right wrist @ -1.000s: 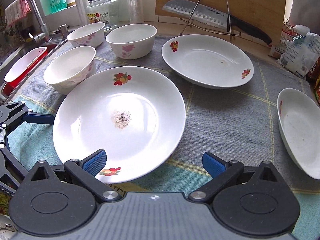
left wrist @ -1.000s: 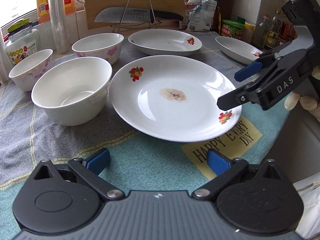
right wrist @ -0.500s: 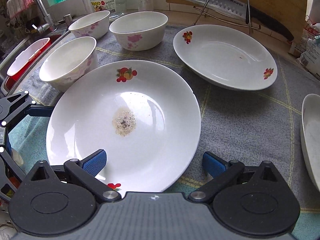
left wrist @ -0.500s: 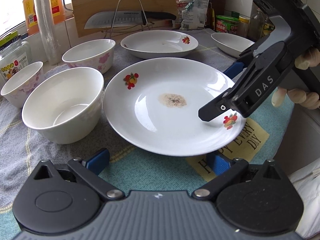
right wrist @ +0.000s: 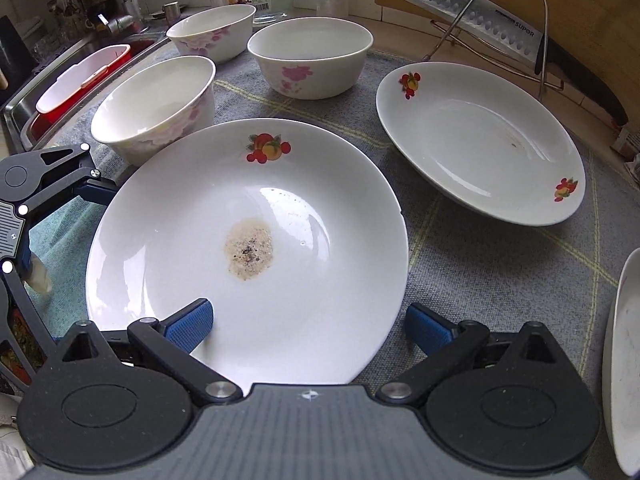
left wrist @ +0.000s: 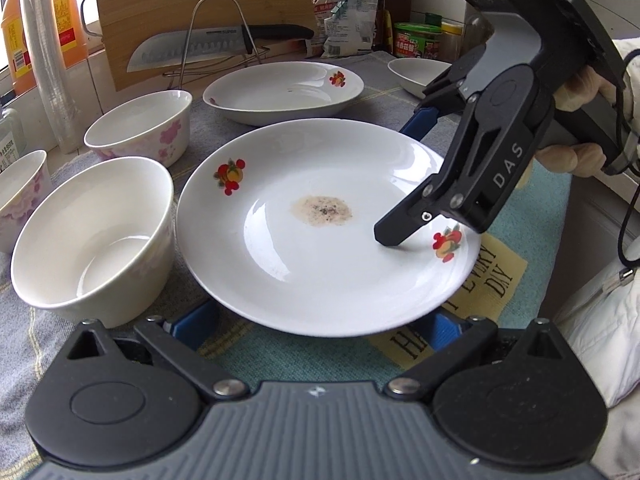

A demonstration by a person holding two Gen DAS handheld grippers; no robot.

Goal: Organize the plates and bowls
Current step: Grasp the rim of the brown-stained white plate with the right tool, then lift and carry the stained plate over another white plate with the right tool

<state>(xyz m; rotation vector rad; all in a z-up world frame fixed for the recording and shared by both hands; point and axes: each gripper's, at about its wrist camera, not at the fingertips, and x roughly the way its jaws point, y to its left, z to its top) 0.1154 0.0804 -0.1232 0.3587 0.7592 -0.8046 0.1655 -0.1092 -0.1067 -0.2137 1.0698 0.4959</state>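
Both grippers are closing in on the stained plate [left wrist: 320,232], my landmark. From the left wrist, the left gripper [left wrist: 316,324] is spread wide, its blue pads tucked under the plate's near rim, clamping nothing. The right gripper [left wrist: 404,184] is straddling the plate's right rim, one finger pressing inside beside the fruit decal, jaws apart.

From the right wrist, the right gripper [right wrist: 308,322] is reaching across that near rim, its left pad over the plate, the right pad outside. Nothing is stacked: three bowls, nearest one [right wrist: 154,108], sit left of and behind the plate, a second plate [right wrist: 480,140] behind-right. Sorting looks barely begun.
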